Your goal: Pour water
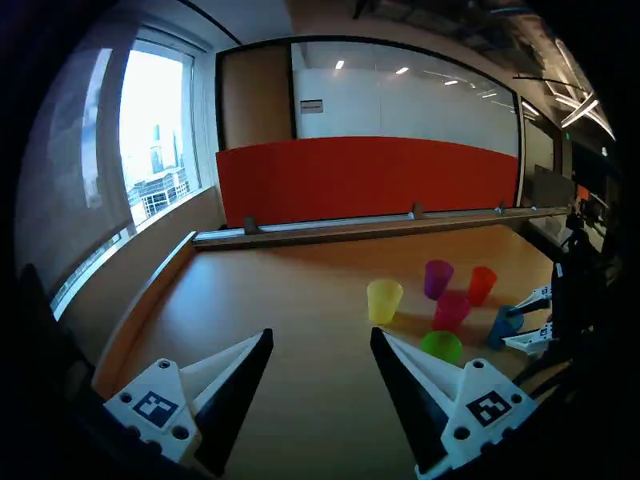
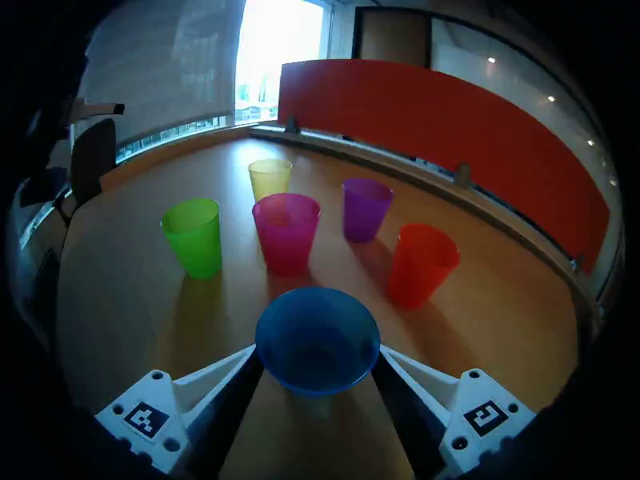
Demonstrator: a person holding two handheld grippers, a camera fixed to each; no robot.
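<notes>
A wide wooden table (image 1: 280,280) fills the foreground, with a metal rail (image 1: 360,226) along its far edge and a long red partition (image 1: 360,176) standing just behind it. To the left, a tall window (image 1: 156,152) lets in bright daylight and shows city buildings outside. Behind the partition there is a pale wall (image 1: 400,104) beside a brown wooden panel (image 1: 256,96), strip lights (image 1: 580,108) glow on the ceiling, and a dark chair (image 2: 90,160) stands near the window.

No readable words or numbers, small pale sign (image 1: 311,106) on the wall far ahead of the left gripper (image 1: 320,334) too small to read, patterned square markers (image 1: 156,408) on its finger bases, likewise (image 2: 146,419) on the right gripper (image 2: 318,350)
</notes>
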